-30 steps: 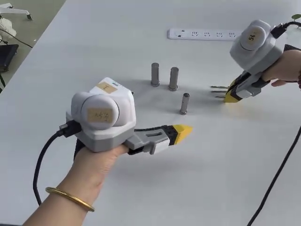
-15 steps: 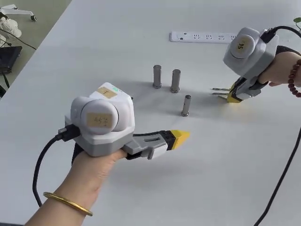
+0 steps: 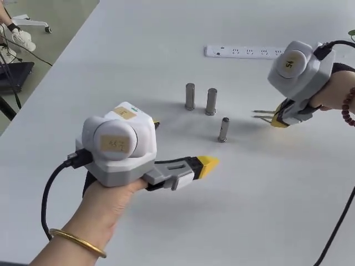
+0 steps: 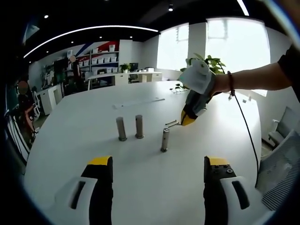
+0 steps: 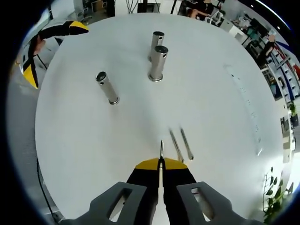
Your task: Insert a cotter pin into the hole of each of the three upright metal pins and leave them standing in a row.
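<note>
Jaws of the right hand-held gripper (image 5: 161,165) are closed on one cotter pin (image 5: 161,149), whose long axis runs straight out along the jaws. Two loose cotter pins (image 5: 181,144) lie flat on the desk (image 3: 166,221) just beside the held one, on its right in the right gripper view and roughly parallel with it. The three metal pins (image 3: 211,101) stand upright: two close together at the back, and the third, the front metal pin (image 5: 107,87), apart from them and nearer the person. From the right hand-held gripper, the front metal pin lies ahead and to the left of the held cotter pin's line. The back pair lies nearly straight ahead but farther off. The left hand-held gripper (image 4: 159,161), jaws wide apart and holding nothing, hovers on the opposite side of the metal pins and points at them. Judgement: the right hand-held gripper is the one to carry the cotter pin in, so its tip must come crosswise to an upright shaft and in line with that shaft's hole. The holes are too small to make out, so their facing cannot be told. A power strip (image 3: 249,52) lies toward the far edge, well apart.
</note>
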The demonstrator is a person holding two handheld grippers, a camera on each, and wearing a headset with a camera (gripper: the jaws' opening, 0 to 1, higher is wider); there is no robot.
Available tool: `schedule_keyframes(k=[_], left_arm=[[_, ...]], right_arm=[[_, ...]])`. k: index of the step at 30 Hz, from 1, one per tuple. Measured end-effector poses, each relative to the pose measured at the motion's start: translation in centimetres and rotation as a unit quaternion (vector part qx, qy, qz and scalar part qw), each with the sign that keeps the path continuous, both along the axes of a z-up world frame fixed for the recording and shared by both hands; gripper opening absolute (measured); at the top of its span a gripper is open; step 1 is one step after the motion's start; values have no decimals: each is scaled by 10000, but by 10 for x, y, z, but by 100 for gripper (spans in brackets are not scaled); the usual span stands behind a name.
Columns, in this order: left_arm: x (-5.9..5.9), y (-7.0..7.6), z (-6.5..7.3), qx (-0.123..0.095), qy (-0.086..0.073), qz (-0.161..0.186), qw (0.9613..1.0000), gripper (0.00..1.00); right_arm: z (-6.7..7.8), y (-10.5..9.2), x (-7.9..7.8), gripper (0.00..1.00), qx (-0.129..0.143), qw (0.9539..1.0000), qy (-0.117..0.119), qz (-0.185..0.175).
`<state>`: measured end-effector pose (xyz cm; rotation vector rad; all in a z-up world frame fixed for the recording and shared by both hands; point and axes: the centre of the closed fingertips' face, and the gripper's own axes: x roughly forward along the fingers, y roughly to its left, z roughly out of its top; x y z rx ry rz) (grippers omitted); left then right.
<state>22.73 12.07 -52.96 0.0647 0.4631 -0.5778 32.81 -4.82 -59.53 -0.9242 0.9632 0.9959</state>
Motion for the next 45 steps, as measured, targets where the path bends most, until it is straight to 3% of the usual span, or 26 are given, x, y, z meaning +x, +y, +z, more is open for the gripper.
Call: schedule_keyframes(k=[6, 13, 17, 21, 26, 29, 32, 38, 45], left_arm=[[0, -2, 4, -42, 19, 6, 10000, 72], [-3, -3, 4, -146, 173, 65, 9997, 64], [-6, -8, 5, -305, 290, 48, 9991, 60], [-7, -13, 7, -430, 346, 14, 9985, 55], [-8, -23, 11, -710, 419, -60, 9966, 46], [-8, -31, 11, -853, 542, -143, 9948, 42], [-9, -37, 12, -947, 575, -202, 9936, 37], [-14, -48, 13, -1186, 809, -284, 9892, 30], [-17, -57, 15, -1453, 939, -346, 9843, 22]], right_arm=[[15, 10, -23, 0, 246, 9992, -117, 309], [29, 27, -48, 0, 539, 9964, -323, 578], [32, 36, -51, 0, 708, 9938, -449, 736], [44, 48, -63, 0, 1034, 9887, -578, 919], [55, 57, -75, 0, 1167, 9836, -742, 1161], [60, 62, -81, 0, 1226, 9807, -819, 1286], [66, 70, -88, 0, 1333, 9749, -961, 1499], [70, 80, -94, 0, 1436, 9666, -1078, 1826], [73, 90, -104, 0, 1492, 9565, -1206, 2196]])
